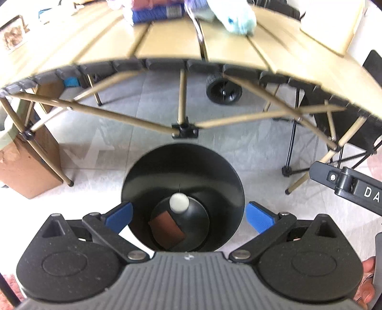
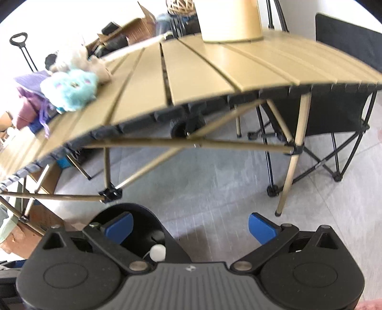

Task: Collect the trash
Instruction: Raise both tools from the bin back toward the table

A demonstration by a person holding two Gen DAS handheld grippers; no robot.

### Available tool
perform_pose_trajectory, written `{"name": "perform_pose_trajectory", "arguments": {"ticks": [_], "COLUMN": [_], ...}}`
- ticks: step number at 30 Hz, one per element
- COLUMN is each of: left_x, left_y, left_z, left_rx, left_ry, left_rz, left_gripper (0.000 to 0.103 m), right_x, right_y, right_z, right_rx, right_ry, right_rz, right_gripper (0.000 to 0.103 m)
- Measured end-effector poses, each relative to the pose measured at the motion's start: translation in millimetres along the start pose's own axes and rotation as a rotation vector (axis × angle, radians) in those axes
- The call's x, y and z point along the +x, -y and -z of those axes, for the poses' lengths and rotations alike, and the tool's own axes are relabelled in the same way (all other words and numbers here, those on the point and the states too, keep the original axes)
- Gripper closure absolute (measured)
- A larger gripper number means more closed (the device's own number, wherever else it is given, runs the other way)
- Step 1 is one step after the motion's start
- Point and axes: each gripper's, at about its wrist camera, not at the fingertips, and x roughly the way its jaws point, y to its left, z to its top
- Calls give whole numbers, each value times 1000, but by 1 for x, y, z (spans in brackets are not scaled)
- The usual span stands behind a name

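Note:
A black round trash bin (image 1: 182,167) stands on the floor in front of the folding table. Inside it lie a white ball (image 1: 179,202) and a brown flat piece (image 1: 167,230). My left gripper (image 1: 189,218) is open and empty, directly above the bin's mouth, its blue pads (image 1: 119,215) on either side. My right gripper (image 2: 191,226) is open and empty, just right of the bin (image 2: 152,224), with the white ball (image 2: 158,252) visible below its left finger. Part of the right gripper shows in the left wrist view (image 1: 346,183).
A tan slatted folding table (image 1: 172,40) stands beyond the bin, with crossed legs beneath. On it are a light blue plush toy (image 2: 71,88), purple cloth (image 2: 31,95) and a tan container (image 2: 229,21). A black folding chair (image 2: 339,114) stands right, a cardboard box (image 1: 26,164) left.

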Motion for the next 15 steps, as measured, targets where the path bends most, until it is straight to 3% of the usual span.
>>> {"name": "perform_pose_trajectory", "arguments": {"ticks": [15], "left_x": [-76], "left_y": [-30], "left_z": [-14], "left_rx": [-43], "left_ry": [204], "left_rz": [-32], "left_gripper": [0], "right_x": [-73], "right_y": [-35], "right_z": [-21], "right_rx": [-100], "right_ry": [207], "right_rz": [-80], "right_gripper": [0]}}
